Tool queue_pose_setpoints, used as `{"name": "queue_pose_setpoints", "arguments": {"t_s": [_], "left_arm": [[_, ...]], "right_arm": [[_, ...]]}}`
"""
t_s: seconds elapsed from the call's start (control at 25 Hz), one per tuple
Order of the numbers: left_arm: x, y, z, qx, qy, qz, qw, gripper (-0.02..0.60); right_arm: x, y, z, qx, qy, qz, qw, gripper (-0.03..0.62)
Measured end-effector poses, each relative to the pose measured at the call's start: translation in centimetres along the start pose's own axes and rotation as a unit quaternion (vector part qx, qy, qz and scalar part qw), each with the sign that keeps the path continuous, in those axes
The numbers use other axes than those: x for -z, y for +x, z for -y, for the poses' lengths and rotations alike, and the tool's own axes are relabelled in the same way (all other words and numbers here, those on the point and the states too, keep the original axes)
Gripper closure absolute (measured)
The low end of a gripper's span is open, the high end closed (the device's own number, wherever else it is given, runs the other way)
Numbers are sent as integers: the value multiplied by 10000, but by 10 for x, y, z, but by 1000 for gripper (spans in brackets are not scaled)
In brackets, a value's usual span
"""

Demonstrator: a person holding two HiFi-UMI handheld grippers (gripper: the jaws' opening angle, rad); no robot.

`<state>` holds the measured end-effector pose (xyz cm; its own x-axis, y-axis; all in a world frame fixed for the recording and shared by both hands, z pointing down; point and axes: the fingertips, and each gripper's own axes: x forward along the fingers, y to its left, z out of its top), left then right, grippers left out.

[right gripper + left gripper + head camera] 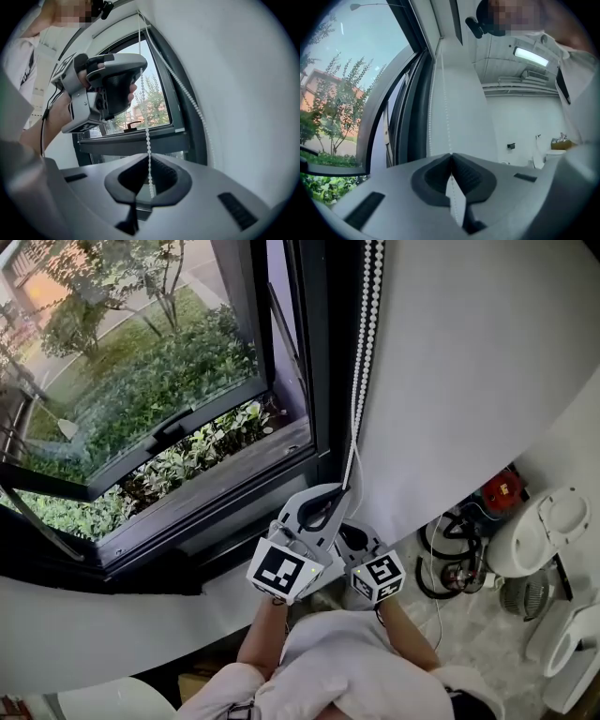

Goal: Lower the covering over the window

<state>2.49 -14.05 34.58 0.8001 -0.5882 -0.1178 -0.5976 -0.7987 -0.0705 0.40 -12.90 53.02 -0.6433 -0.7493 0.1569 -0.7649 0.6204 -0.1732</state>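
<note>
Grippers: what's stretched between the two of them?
A white bead chain runs from the left gripper above down into the right gripper; both are shut on it. The right gripper view shows this.

Bead chain (pixel 367 324): white, a run of even round beads. Window frame (pixel 323 381): black. Wall (pixel 469 381): plain white. Shrubs (pixel 159 385) outside: green, the lower leaves flecked pale. Left gripper (pixel 451 155): light grey shell, with black ribbed pads (pixel 433 178). Right gripper (pixel 149 158): the same grey and black. Left cube (pixel 281 570) and right cube (pixel 378 577): white faces with black square patterns. Person's shirt (pixel 347 671): white. Small appliance (pixel 503 491): red. Floor (pixel 469 634): pale grey, marbled.
</note>
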Motion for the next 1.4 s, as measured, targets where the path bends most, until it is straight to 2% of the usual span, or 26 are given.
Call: {"name": "queue_pose_setpoints", "arguments": {"t_s": [0.48,0.72,0.88,1.2,1.4], "left_arm": [[39,-6,3,3,-238,-328,9992,568],[69,-10,5,-6,-390,-628,9973,568],[85,-9,7,-25,-501,-744,9960,568],[116,-13,11,-70,-606,-1020,9929,568],[131,-16,11,-78,-617,-1172,9912,568]], "right_arm": [[35,5,5,48,133,-405,9991,589],[61,4,8,107,220,-733,9970,589],[72,2,4,139,93,-970,9951,586],[54,-13,-4,95,-173,-895,9958,576],[13,-30,-8,-1,-266,-544,9982,513]]}}
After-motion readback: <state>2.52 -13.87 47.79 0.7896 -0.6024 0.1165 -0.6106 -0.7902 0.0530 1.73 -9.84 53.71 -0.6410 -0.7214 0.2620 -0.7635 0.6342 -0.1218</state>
